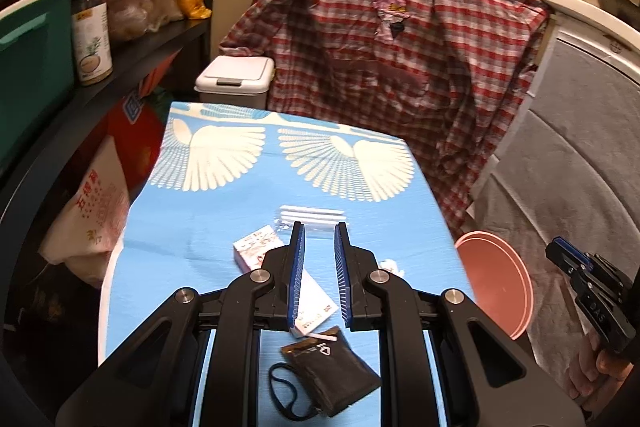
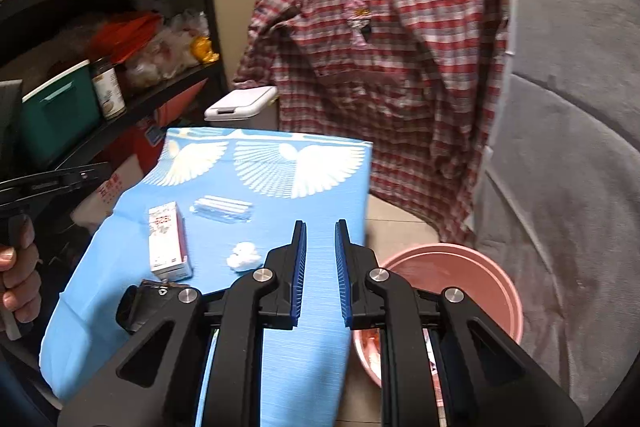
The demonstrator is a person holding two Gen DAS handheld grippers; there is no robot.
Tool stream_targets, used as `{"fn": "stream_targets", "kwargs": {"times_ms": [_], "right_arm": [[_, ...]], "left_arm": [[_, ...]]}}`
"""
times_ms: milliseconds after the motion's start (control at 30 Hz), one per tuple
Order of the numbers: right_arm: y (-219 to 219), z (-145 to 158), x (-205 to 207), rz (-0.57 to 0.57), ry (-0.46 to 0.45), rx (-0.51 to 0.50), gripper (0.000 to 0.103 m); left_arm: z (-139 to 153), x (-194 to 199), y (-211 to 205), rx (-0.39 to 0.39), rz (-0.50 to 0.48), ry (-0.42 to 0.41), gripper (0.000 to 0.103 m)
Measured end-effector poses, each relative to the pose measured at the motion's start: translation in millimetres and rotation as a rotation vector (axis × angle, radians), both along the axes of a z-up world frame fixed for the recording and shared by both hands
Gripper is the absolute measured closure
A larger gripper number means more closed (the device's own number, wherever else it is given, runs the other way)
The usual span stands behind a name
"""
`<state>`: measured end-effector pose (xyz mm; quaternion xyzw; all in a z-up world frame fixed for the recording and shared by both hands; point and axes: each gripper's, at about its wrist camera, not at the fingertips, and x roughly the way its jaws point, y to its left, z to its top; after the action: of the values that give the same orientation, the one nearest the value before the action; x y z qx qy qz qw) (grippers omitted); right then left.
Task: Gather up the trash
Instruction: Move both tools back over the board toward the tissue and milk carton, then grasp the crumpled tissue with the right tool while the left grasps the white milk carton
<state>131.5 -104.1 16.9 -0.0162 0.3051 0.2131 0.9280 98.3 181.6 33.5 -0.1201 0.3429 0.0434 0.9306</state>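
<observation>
Crumpled white wad [image 2: 242, 255]: on blue table cloth [image 2: 280, 367], at ten o'clock, just beside right gripper [image 2: 320, 227], the nearer one; jaws narrowly apart, empty. Left gripper [image 1: 319, 227] likewise. Pink basin [image 2: 496, 279] at four o'clock.

Blue-clothed table [image 1: 224, 227]; box [image 1: 256, 247]; pouch [image 1: 332, 379]

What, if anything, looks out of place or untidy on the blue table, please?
Small litter lies scattered on the blue tablecloth: a crumpled white tissue, a small carton lying flat, a clear plastic packet and a black pouch. Nothing looks spilled or broken.
</observation>
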Motion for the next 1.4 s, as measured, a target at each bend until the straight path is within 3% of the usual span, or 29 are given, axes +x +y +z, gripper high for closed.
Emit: {"fn": "stream_targets", "kwargs": {"times_ms": [233,467,600,1000,1300,1367,1400], "right_arm": [[25,-11,11,0.049,0.01,-0.003,0.088],[51,-31,26,0.109,0.055,-0.01,0.086],[70,-43,33,0.155,0.077,-0.027,0.081],[102,-81,64,0.213,0.167,-0.061,0.068],[125,-118,77,0.252,0.255,-0.149,0.068],[126,-123,78,0.248,0.271,-0.157,0.07],[125,-123,79,0.246,0.275,-0.156,0.076]], "left_arm": [[-19,7,13,-0.017,0.027,0.042,0.076],[-51,24,15,-0.042,0.057,0.137,0.046],[-66,34,15,-0.053,0.081,0.181,0.04],[-104,58,10,-0.035,0.128,0.281,0.034],[-122,67,15,-0.068,0.131,0.343,0.034],[-125,68,15,-0.063,0.124,0.349,0.034],[-126,68,15,-0.065,0.119,0.351,0.034]]}}
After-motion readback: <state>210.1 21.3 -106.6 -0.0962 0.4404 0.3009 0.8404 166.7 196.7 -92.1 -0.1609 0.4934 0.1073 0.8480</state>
